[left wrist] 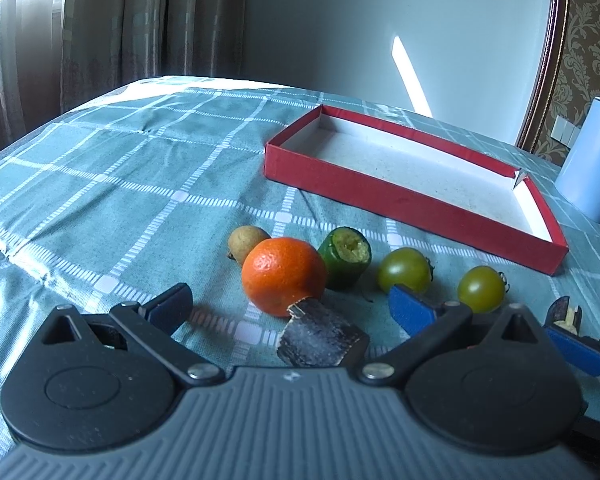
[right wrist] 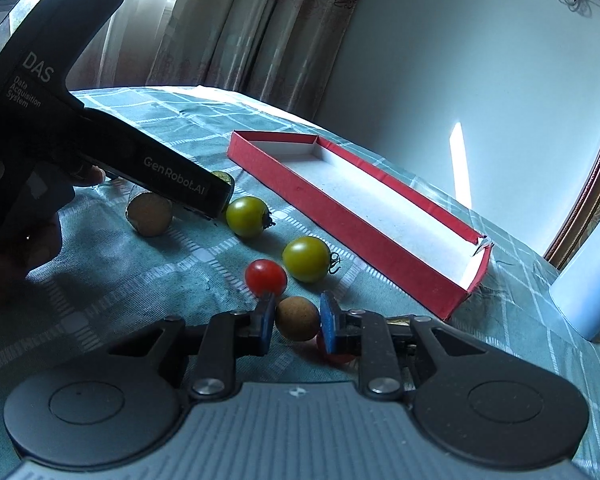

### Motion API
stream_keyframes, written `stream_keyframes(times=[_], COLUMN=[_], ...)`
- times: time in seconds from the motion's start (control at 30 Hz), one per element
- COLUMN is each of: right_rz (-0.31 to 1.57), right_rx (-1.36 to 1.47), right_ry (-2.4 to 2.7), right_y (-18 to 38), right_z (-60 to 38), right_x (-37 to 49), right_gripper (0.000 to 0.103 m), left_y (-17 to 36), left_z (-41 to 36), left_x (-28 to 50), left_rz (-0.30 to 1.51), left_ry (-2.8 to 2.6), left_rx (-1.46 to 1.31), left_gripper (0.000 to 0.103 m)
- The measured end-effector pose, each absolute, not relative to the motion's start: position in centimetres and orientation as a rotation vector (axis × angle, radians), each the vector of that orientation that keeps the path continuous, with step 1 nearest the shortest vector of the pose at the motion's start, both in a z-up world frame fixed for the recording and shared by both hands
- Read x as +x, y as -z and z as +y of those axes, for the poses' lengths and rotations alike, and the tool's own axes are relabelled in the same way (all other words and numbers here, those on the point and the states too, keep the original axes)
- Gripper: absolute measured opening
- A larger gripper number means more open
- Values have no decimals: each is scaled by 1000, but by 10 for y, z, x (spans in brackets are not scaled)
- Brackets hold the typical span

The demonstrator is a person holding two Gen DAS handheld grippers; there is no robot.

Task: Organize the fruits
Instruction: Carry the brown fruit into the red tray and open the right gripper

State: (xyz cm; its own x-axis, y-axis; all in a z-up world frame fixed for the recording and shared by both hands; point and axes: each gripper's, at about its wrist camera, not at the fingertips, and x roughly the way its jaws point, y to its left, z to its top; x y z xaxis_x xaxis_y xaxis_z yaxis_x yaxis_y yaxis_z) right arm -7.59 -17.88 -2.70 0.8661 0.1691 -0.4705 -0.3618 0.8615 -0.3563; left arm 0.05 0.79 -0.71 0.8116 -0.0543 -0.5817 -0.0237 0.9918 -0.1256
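Checked bedspread (left wrist: 120,184): red tray (right wrist: 352,216) runs lengthwise away; right hand-held gripper (right wrist: 296,320) brackets a longan (right wrist: 297,317), left (left wrist: 288,304) gapes.

Fruits (left wrist: 284,274) scattered beside empty red box (left wrist: 400,200)

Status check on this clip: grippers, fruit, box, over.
Left gripper open, straddling the orange. Right gripper around small brown fruit, contact unclear. Red box empty; green tomatoes on cloth between.

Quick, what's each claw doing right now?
Left gripper: open, holding nothing.
Right gripper: fingers close around brown fruit; grip cannot be told.
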Motion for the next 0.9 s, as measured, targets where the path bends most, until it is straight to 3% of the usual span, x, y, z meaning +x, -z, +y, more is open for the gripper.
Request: stream_keyframes(times=[0.17,0.4,0.67,0.9], right_rz=[376,392,488,472], right_rx=[-384,-149,13,20], right_ry=[-278,-176,-74,-48], right_y=[3,-25,-3,4], right_z=[-187,-224,-259,-265], right_x=[-70,9,82,79], right_gripper=[23,23,24,24], left_y=[7,7,3,7], left_z=[8,9,8,12], left_x=[1,0,-20,-40], left_rz=[624,626,594,582], left_ry=[21,37,122,239], left_rx=[-131,-133,-34,15], left_gripper=[103,103,103,103])
